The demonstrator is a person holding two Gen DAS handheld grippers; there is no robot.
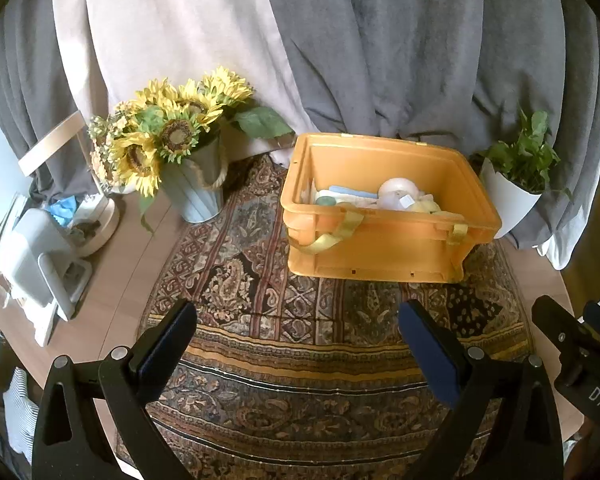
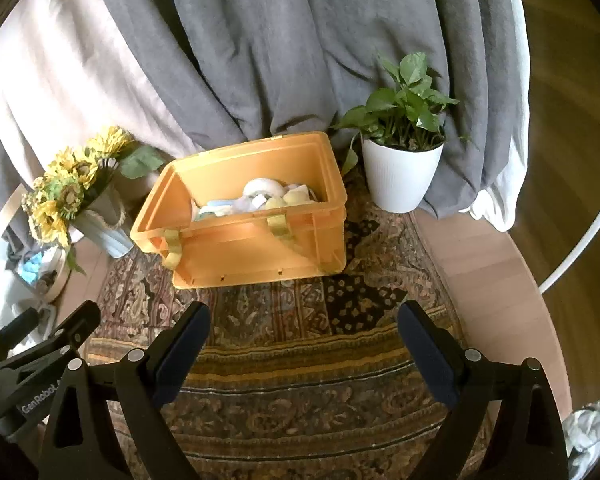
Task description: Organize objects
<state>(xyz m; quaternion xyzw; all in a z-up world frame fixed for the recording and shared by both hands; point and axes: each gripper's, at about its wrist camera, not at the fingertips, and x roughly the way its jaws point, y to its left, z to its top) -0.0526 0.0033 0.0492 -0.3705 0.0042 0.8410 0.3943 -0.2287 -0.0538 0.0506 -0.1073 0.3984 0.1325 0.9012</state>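
Left gripper [image 1: 298,322]: fingers spread wide, nothing between them, hovering over the patterned rug [image 1: 300,360].
Right gripper [image 2: 302,322]: fingers likewise parted and bare, over the same rug.
Orange crate [image 1: 380,248]: ahead of both grippers, well apart from the fingertips, standing upright on the rug's far part with its top uncovered.
Crate contents [image 2: 256,198]: pale, soft-looking items heaped low inside, kinds hard to tell.
Crate straps [image 1: 340,232]: yellow, hanging over the near wall.
Long axis: crosswise to both views, long near wall facing the grippers; turned slightly in the right wrist view.
Open room: bare rug between fingertips and crate.
Left edge: sunflower bucket [image 1: 192,188] just beside the crate's left end.
Right edge: white potted plant [image 2: 400,176] near the right end.
Behind: grey curtain [image 2: 300,40] close against the far rim.
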